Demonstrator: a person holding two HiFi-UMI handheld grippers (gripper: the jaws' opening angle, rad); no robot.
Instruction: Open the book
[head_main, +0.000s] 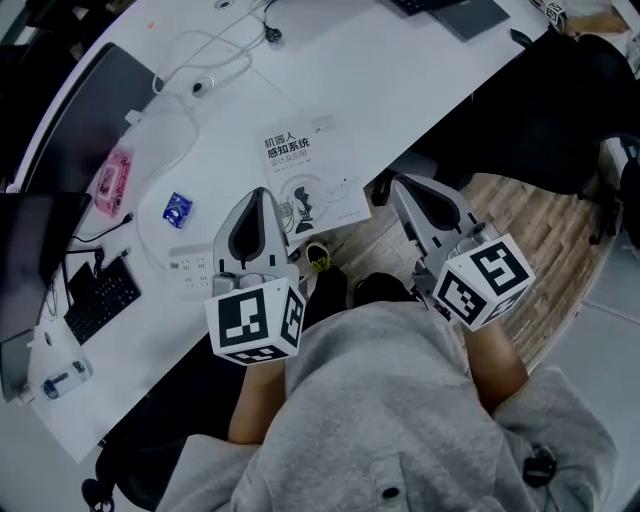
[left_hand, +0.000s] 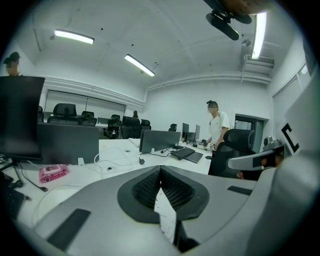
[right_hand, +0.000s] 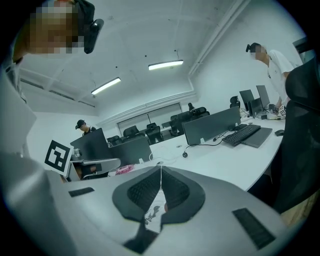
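A closed book (head_main: 310, 175) with a white cover and dark print lies near the front edge of the white desk (head_main: 400, 80). My left gripper (head_main: 263, 192) hovers at the book's near left corner, its jaws shut and empty. To the right of the book, my right gripper (head_main: 398, 182) hangs past the desk edge, also shut with nothing held. In the left gripper view the fingertips of the left gripper (left_hand: 160, 169) meet, and a strip of the book (left_hand: 167, 215) shows below them. The right gripper view shows the right gripper (right_hand: 160, 167) shut, with the book (right_hand: 154, 212) below the pads.
Left of the book lie a pink pack (head_main: 112, 182), a blue packet (head_main: 178, 209), a power strip (head_main: 190, 270), a black keyboard (head_main: 100, 298) and white cables (head_main: 190, 80). A small round cup (head_main: 317, 257) sits by the desk edge. A black chair (head_main: 530, 110) stands at right.
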